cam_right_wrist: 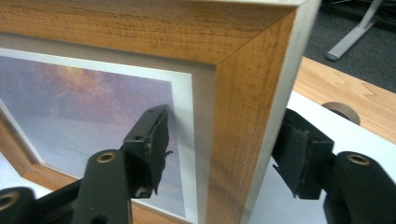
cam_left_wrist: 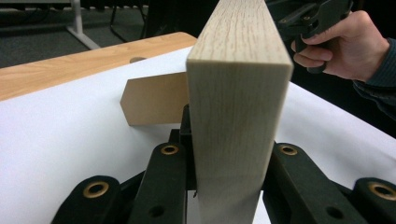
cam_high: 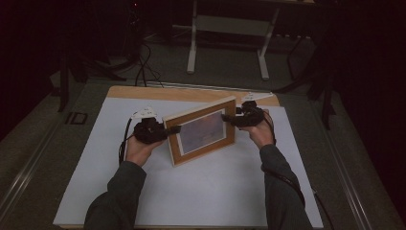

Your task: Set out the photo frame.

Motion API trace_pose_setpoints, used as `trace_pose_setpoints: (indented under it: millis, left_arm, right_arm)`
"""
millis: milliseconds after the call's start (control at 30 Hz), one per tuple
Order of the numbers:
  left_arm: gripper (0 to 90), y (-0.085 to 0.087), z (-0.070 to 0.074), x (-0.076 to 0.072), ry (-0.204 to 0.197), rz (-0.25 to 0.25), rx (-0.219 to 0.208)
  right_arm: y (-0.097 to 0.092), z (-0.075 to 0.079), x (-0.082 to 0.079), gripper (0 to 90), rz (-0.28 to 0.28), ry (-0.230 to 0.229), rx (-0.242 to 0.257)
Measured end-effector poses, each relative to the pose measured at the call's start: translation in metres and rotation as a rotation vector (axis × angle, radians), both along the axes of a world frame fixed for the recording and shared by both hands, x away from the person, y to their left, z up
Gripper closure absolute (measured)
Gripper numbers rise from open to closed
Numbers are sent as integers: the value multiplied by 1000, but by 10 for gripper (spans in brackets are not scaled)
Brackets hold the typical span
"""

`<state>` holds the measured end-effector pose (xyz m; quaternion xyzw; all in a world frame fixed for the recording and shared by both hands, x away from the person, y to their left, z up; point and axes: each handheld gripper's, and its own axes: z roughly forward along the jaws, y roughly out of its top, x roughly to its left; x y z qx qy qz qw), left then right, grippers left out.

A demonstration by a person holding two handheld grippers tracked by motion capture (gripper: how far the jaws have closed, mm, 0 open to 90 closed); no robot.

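A wooden picture frame with a purple-orange print stands on edge on the white sheet, tilted and turned slightly. My left gripper is shut on its left side. In the left gripper view the pale side of the frame fills the space between the two jaws of that gripper. My right gripper clamps the upper right corner. In the right gripper view one jaw lies on the glass and the other behind the frame, so that gripper straddles the corner. A brown easel stand sticks out behind the frame.
The white sheet covers most of a light wooden tabletop, which has a round hole near its far edge. Beyond the table stand the white legs of a desk on dark carpet, with cables on the floor.
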<state>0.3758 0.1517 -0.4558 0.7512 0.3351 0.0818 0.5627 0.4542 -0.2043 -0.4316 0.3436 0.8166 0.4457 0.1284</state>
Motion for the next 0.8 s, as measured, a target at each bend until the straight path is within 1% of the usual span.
trace_pose_setpoints:
  millis: [67, 100, 133, 167, 200, 300, 367, 433, 500, 533, 600, 633, 700, 733, 767, 800]
  left_arm:
    - [747, -1, -1, 1, -8, 11, 0]
    - [738, -1, -2, 1, -12, 15, -4]
    - [721, -2, -1, 1, -19, 28, -1]
    - [688, -2, -1, 1, -24, 40, 2]
    - [675, -3, -1, 1, -31, 47, -4]
    - [651, -5, 0, 0, -43, 65, 4]
    - [624, -5, 1, -1, -46, 79, 10]
    - [606, -3, 3, -2, -41, 93, 10]
    - [582, -1, 5, -4, -36, 101, 3]
    - [559, 1, 6, -6, -32, 109, -3]
    - [544, 3, 7, -12, -38, 124, -14]
    - [543, 3, 7, -16, -41, 132, -7]
    - [543, 3, 7, -23, -45, 153, 36]
    - [544, 2, 6, -25, -49, 156, 43]
    - [558, 3, 6, -28, -50, 156, 57]
    - [608, 3, 6, -30, -55, 164, 77]
  right_arm:
    - [-3, 0, -1, 447, -7, -1, 5]
    - [-4, -1, -1, 483, -16, -2, 5]
    - [-6, -1, -2, 536, -22, -4, 8]
    - [-7, -1, -2, 555, -27, -7, 8]
    - [-8, -2, -3, 572, -31, -8, 8]
    - [-10, -2, -3, 609, -36, -11, 3]
    - [-11, -2, -3, 610, -32, -6, 3]
    - [-11, -2, -2, 609, -26, -3, 5]
    - [-12, -2, 0, 600, -17, 2, 11]
    - [-12, -2, 2, 572, -10, 4, 14]
    - [-12, -3, 4, 502, -3, 6, 11]
    - [-11, -3, 5, 480, 6, 12, 15]
    - [-9, -4, 7, 423, 21, 13, 12]
    - [-8, -5, 8, 392, 28, 20, 17]
    - [-7, -5, 9, 366, 31, 21, 15]
    - [-6, -5, 9, 341, 34, 23, 16]
